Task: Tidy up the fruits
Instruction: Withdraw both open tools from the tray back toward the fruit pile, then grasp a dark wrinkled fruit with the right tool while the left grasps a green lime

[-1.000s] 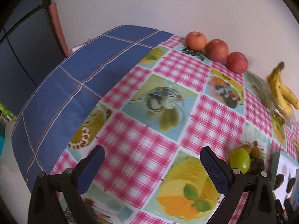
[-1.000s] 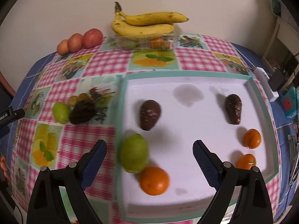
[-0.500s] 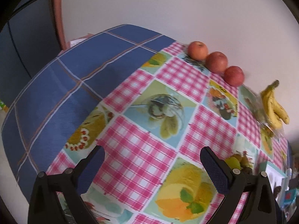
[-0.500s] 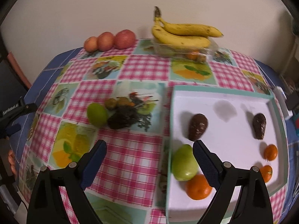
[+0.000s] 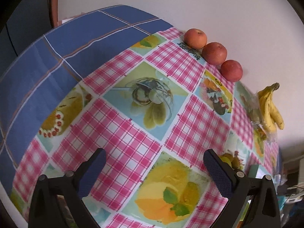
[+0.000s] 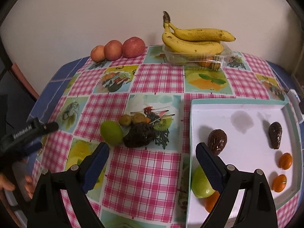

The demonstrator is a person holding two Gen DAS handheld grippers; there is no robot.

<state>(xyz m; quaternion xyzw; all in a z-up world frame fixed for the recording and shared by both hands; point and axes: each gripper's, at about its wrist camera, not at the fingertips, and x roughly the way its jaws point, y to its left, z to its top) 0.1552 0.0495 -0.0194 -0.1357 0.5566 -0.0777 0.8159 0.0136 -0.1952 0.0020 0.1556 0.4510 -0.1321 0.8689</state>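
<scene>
My right gripper (image 6: pixel 152 152) is open and empty, above the checked tablecloth left of the white tray (image 6: pixel 247 108). The tray holds two dark avocados (image 6: pixel 217 141), a green apple (image 6: pixel 200 185) and several oranges (image 6: pixel 285 161). On the cloth ahead lie a green fruit (image 6: pixel 111 132), a dark avocado (image 6: pixel 137 136) and two small kiwis (image 6: pixel 125 120). Three red apples (image 6: pixel 133 47) and bananas (image 6: pixel 193 39) sit at the back. My left gripper (image 5: pixel 153 163) is open and empty over the table's left part; it also shows in the right wrist view (image 6: pixel 28 134).
The bananas rest on a clear plastic box (image 6: pixel 199 57) with fruit inside. A blue cloth (image 5: pixel 76 43) covers the table's left end. A wall stands right behind the table. A white object (image 6: pixel 295 104) lies beside the tray's right edge.
My right gripper has moved left, from over the tray to over the cloth beside it. My left gripper has drawn back and turned a little left, so the fruits appear farther off.
</scene>
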